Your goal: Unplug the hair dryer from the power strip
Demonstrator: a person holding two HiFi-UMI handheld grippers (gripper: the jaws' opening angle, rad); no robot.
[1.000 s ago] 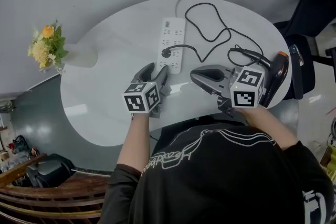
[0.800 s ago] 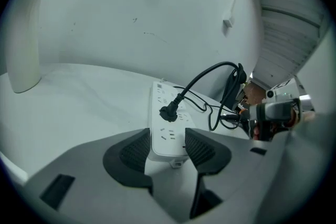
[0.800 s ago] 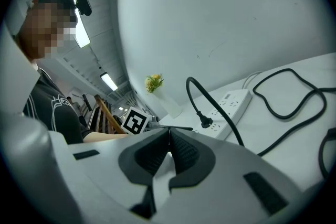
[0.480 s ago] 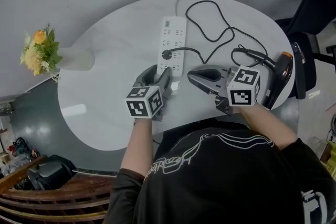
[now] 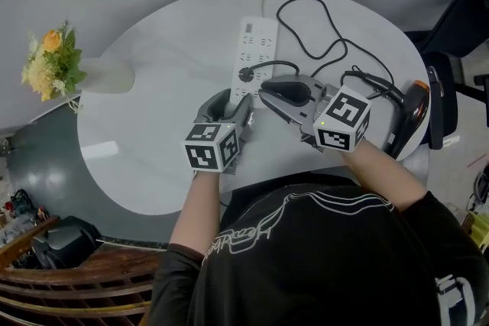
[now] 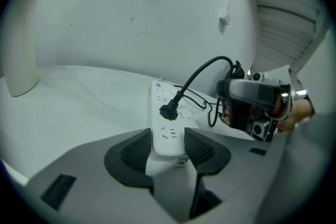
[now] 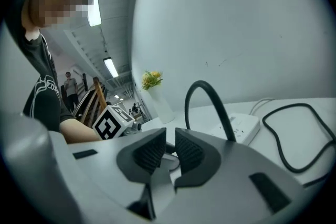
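The left hand-held gripper (image 5: 229,101) clamps the power strip's (image 5: 252,42) near end, while the right hand-held gripper's (image 5: 264,91) jaws, just opening a crack, grip nothing beside the plug (image 5: 246,75) and its arching cord (image 7: 202,83).

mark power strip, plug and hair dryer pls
power strip (image 5: 254,42): head view, far end of its white top.
plug (image 6: 169,111): left gripper view, black head seated in the strip.
hair dryer (image 5: 405,114): head view, black body.
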